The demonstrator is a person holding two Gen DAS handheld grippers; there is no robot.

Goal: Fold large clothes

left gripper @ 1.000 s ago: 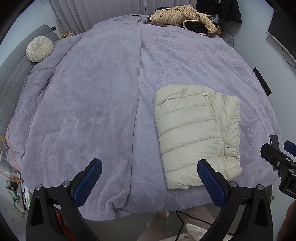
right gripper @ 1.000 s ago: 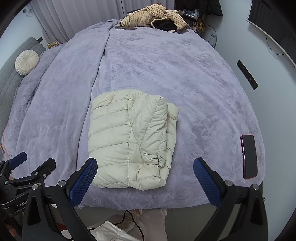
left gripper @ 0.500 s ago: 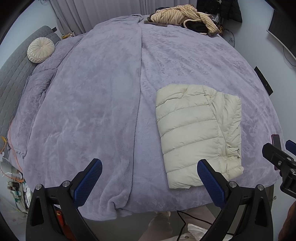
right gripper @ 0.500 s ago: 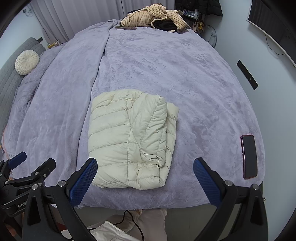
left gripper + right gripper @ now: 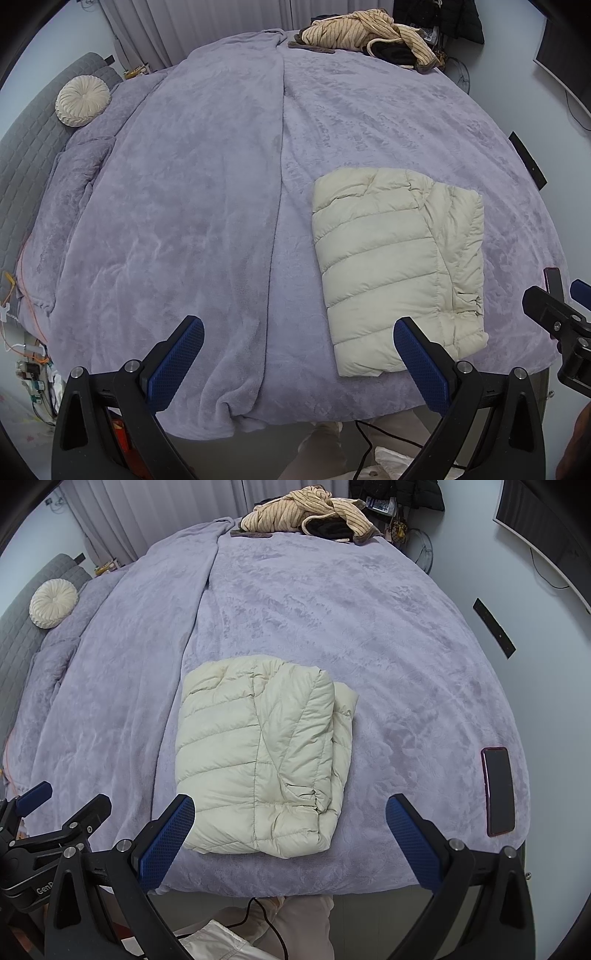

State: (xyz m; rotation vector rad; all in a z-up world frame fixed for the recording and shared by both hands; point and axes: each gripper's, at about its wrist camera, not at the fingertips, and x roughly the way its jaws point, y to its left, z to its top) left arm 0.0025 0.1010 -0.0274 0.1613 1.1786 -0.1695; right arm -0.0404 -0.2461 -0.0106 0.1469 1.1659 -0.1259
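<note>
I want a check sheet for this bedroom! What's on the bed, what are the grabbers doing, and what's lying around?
Surface: lilac blanket covering the bed.
Job's things: cream puffer jacket, folded, near the front edge.
Clutter: phone at the right edge; striped clothes pile at the far end; round cushion.
Grippers: left gripper open, empty; right gripper open, empty.
Cables: black cable on the floor.
Surroundings: curtains.
</note>
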